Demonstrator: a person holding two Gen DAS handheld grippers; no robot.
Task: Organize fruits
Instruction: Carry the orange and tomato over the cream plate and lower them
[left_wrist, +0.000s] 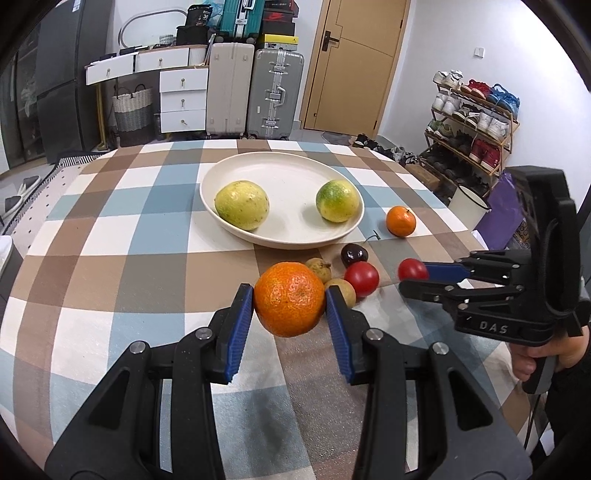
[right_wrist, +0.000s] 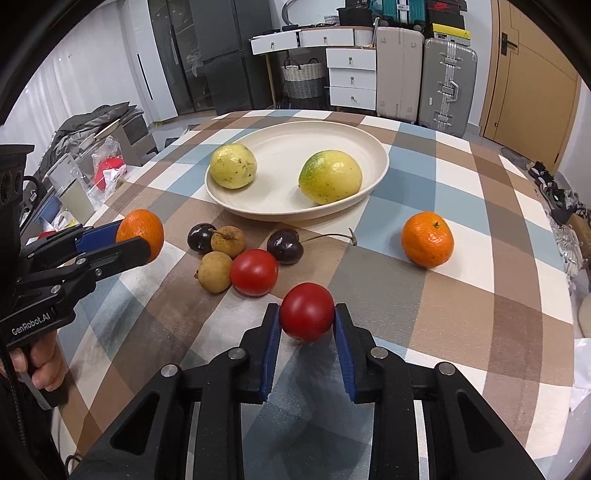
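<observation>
My left gripper is shut on an orange mandarin and holds it above the checked tablecloth; it shows in the right wrist view too. My right gripper is shut on a red cherry tomato, also seen from the left wrist view. A cream plate holds two yellow-green passion fruits. Beside the plate lie a second mandarin, a second tomato, two dark cherries and two brown longans.
The round table's far edge faces suitcases and white drawers. A shoe rack stands at the right. Clutter and bags lie off the table's left side.
</observation>
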